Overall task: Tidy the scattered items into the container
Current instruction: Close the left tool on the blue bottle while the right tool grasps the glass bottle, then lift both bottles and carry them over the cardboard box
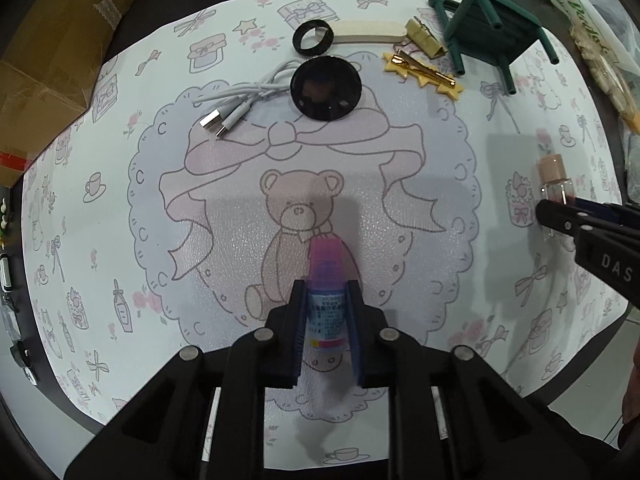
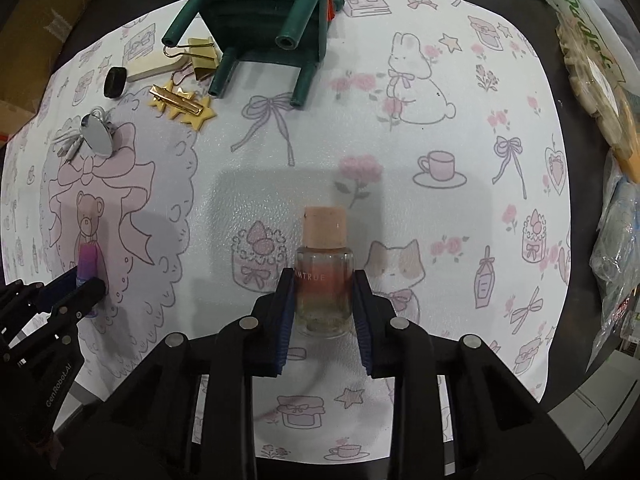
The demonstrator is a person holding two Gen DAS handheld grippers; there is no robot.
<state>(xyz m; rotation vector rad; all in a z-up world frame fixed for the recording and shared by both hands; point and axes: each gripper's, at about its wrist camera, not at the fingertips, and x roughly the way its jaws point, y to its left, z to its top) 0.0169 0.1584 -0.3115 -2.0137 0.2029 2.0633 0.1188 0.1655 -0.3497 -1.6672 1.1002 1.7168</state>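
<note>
In the left wrist view my left gripper point(image 1: 326, 298) is shut on a small dropper bottle point(image 1: 325, 268) with a pink cap and a blue label. It stands over the teddy-bear print on the mat point(image 1: 280, 160). My right gripper point(image 2: 323, 292) is shut on a clear glass bottle point(image 2: 324, 264) with a beige cap, upright on the mat. The left view shows that glass bottle point(image 1: 554, 182) at the far right, with the right gripper point(image 1: 558, 212) on it. The right view shows the left gripper point(image 2: 86, 286) and pink-capped bottle point(image 2: 88, 264) at the far left.
Loose at the mat's far side are a white USB cable point(image 1: 240, 100), a round black mirror point(image 1: 326, 88), a black ring point(image 1: 313, 37), a nail file point(image 1: 370, 32), gold binder clips point(image 1: 424, 38), a star hair clip point(image 1: 424, 72) and an overturned green toy stool point(image 1: 492, 32). A cardboard box point(image 1: 52, 52) stands far left; plastic bags point(image 2: 592, 60) lie right.
</note>
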